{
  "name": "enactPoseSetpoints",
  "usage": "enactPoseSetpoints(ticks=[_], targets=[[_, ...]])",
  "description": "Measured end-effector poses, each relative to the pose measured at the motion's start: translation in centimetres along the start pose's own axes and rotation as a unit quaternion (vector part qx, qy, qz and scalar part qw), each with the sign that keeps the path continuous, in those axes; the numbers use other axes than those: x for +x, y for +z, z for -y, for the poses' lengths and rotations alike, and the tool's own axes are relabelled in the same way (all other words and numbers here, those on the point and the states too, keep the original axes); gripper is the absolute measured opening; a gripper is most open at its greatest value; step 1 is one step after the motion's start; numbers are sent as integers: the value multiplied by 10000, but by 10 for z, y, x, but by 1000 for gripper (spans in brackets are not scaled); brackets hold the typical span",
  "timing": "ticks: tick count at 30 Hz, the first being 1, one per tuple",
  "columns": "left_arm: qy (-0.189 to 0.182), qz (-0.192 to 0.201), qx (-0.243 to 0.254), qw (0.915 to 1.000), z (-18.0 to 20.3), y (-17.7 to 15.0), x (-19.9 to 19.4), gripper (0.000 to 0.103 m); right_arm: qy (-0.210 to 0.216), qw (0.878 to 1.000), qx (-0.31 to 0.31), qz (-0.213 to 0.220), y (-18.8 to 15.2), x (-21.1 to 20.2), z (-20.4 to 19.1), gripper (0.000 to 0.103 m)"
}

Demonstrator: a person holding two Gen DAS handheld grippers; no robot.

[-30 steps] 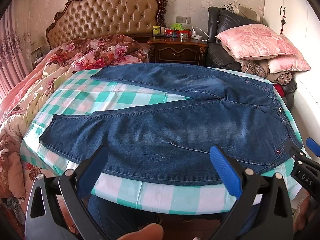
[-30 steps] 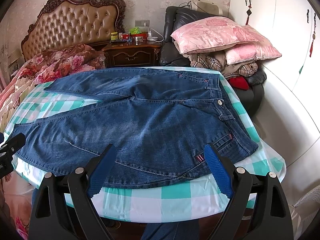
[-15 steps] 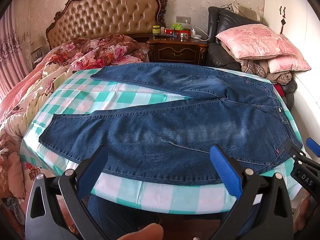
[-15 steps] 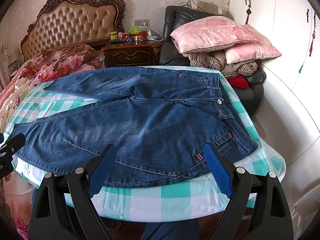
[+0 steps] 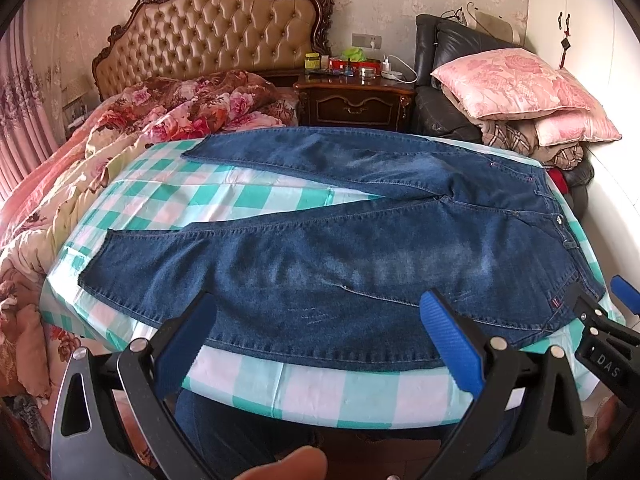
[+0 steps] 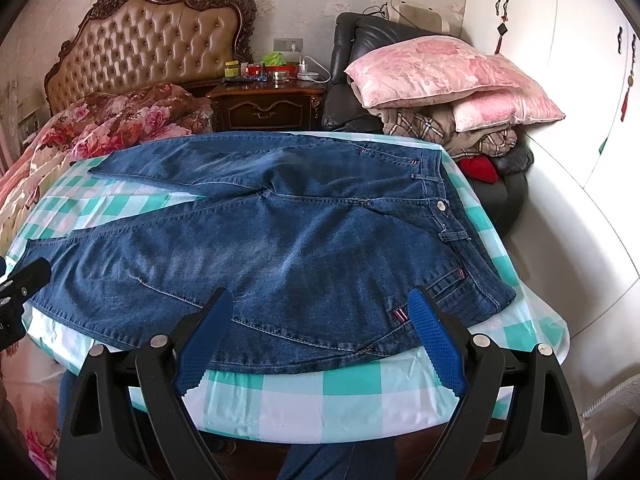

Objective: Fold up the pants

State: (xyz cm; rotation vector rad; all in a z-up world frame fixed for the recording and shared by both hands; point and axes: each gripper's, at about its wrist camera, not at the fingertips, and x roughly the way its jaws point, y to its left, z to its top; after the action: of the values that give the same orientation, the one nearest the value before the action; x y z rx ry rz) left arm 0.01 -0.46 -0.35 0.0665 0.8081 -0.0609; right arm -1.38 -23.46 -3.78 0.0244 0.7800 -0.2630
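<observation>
Lying flat on a table covered with a green-and-white checked cloth [image 5: 328,392], the jeans [image 5: 360,264] are spread with both legs splayed apart toward the left and the waistband [image 6: 444,216] toward the right. Denim of this kind is judged to be fairly heavy and stiff for cloth, not slippery, and not at all fragile; it should hold a crease but will drag on the tablecloth if pulled sideways.

Both tools are held low at the near table edge. The left gripper [image 5: 316,340] is spread wide with nothing between its blue pads, and the right gripper [image 6: 320,332] is likewise wide apart and empty, its tips just over the near hem of the hip.

A sound hold is expected at the near leg's cuff [image 5: 96,264] for the left tool and at the near waistband corner [image 6: 500,292] for the right, where seams give thick, firm edges.

The near side seam lies close to the table edge, so little margin is left there. More bare cloth is seen between the two legs. Beyond the far edge a quilted bed [image 5: 132,128] and a stack of pillows [image 6: 440,72] seem to stand close, though the fisheye makes the gap hard to judge.
</observation>
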Motion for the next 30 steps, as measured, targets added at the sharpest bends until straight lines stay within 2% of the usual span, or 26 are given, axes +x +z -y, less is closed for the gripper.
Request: enactPoseSetpoints(ticks=[17,21,26,30], targets=[[-23,-45,-43,10000,-1,-4,1,102,83,9999,89,-78,-4,4,4,86],[-140,21,-105,9998,-2,-4,1,102,95,9999,65,-65,-4,4,4,86],[-349,-54,-207,9992,-6,-2,8,102,491,9976,323,-365,-1,21,16,86],[-750,-308,-255,9964,-13,-4,26,102,1068,9882,875,-670,36,57,64,86]])
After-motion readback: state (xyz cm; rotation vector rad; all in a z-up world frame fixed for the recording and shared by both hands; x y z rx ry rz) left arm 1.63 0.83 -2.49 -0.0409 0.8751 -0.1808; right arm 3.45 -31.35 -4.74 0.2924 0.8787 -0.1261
